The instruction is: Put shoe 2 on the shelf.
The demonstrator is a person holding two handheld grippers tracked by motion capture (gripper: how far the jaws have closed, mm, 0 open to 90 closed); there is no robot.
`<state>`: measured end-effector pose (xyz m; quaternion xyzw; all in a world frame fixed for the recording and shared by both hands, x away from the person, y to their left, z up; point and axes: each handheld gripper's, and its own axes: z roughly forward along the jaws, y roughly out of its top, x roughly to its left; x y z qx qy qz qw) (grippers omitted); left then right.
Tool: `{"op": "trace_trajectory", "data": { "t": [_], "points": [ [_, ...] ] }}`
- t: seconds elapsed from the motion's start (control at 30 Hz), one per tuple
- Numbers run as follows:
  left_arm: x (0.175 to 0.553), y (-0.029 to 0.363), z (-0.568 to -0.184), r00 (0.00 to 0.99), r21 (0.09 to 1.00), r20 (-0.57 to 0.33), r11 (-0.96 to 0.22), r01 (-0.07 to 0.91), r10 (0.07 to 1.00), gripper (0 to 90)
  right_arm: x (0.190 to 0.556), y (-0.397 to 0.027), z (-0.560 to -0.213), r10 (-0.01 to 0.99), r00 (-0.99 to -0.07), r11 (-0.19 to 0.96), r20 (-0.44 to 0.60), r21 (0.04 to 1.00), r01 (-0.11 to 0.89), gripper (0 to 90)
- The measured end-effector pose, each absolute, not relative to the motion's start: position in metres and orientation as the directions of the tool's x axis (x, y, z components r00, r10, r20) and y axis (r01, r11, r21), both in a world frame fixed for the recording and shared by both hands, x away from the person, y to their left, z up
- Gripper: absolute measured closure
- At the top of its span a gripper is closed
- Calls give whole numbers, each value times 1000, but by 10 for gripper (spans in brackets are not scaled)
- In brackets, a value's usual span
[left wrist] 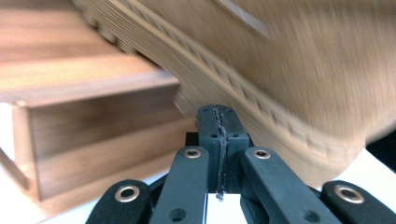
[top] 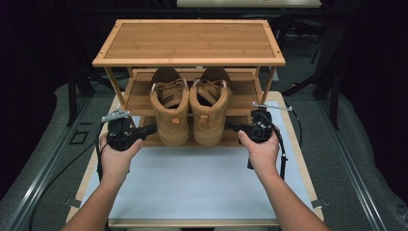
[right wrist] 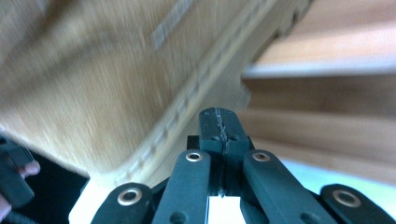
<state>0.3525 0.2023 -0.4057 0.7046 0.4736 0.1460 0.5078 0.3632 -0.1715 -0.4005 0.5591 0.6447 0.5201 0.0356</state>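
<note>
Boots (top: 190, 108) sitting paired on rack's (top: 190, 43) lower shelf, 12 o'clock on worktop (top: 192, 185). You're holding left gripper (top: 153, 128) and right gripper (top: 230, 126) closed, empty, flanking their heels.

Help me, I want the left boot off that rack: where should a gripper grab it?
Grip the left boot at its heel pull tab or ankle collar, coming from the near, open side of the rack. The heel faces the person and overhangs the shelf; the toe sits tucked under the top shelf.

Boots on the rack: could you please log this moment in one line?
left gripper: shut, beside left boot | right gripper: shut, beside right boot
</note>
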Motion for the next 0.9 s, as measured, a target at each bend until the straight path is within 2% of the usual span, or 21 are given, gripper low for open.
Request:
{"op": "trace_trajectory", "data": {
  "t": [0.17,0.2,0.23,0.3,0.43,0.57,0.67,0.77,0.9],
  "points": [
    [366,196,-397,455,866,-242,-22,500,857,899,371,-169,-396,785,-343,-191,516,728,659,900],
    [370,190,-393,432,876,-191,-44,479,882,900,374,-166,-395,810,-337,-179,479,750,636,900],
    [370,190,-393,432,876,-191,-44,479,882,900,376,-165,-394,819,-337,-178,465,764,620,900],
    [376,193,-394,424,868,-241,-1,496,873,900,380,-164,-396,821,-331,-188,465,767,614,900],
    [380,198,-397,465,853,-336,55,520,819,900,385,-169,-400,759,-316,-254,569,706,661,900],
    [384,190,-396,485,865,-324,47,499,812,900,383,-168,-399,773,-309,-251,554,715,653,900],
    [391,186,-390,481,876,-306,45,480,822,900,386,-169,-397,732,-350,-266,585,717,644,900],
    [397,186,-382,484,876,-307,44,481,819,900,388,-166,-387,759,-366,-235,539,750,619,900],
    [404,182,-381,480,871,-314,47,489,819,900,397,-165,-382,790,-335,-235,514,757,609,900]
  ]
}}
